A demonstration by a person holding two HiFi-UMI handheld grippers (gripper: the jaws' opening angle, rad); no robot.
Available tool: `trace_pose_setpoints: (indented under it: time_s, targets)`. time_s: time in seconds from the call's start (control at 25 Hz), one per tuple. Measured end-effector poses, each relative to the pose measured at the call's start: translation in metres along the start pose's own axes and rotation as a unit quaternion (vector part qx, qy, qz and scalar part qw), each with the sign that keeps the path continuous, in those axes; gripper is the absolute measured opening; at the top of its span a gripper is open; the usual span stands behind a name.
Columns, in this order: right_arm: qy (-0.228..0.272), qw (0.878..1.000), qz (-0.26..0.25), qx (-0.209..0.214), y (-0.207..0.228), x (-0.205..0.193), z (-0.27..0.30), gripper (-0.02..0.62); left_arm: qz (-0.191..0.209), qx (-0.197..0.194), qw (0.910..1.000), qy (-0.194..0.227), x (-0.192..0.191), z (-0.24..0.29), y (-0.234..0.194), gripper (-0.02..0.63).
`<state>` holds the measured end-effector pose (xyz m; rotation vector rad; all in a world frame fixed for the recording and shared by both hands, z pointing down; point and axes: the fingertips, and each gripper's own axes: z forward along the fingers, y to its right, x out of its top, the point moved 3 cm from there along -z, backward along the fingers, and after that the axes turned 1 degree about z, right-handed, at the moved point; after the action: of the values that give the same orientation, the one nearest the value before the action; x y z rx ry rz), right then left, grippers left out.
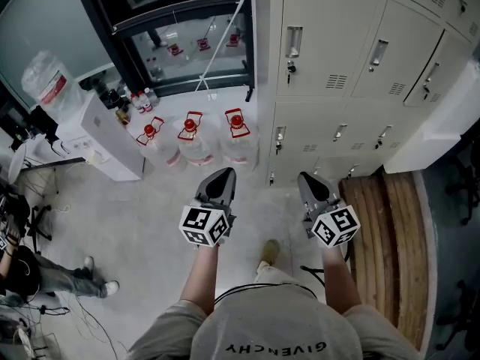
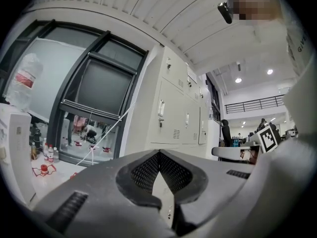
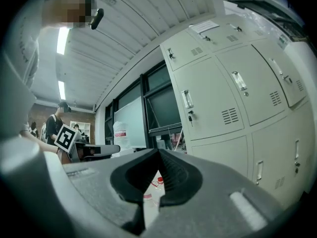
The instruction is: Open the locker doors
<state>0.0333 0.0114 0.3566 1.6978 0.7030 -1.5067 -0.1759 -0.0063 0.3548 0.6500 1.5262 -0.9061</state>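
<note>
Two tongs, the left tongs (image 1: 223,174) and right tongs (image 1: 307,180), were found closed and empty, well short of the shut locker doors (image 1: 319,21) ahead, with three water jugs (image 1: 196,145) noted alongside on the floor (image 1: 150,216).

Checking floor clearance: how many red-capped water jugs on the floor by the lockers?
3, in a row left of the lockers: left jug, middle jug, right jug. Red shapes behind the glass may be more; can't tell.
</note>
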Motion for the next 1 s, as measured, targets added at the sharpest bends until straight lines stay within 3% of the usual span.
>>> trace_pose_setpoints:
  time_s: [0.52,1.0]
  targets:
    - [0.021,1.0,-0.021,0.009,0.061,0.057,0.092,0.006,0.005,-0.017,0.9998,0.01,0.04,0.107,-0.044,-0.002]
    - [0.057,0.997,-0.04,0.023,0.079,0.122,0.153,0.006,-0.016,-0.041,0.999,0.01,0.058,0.163,-0.068,-0.002]
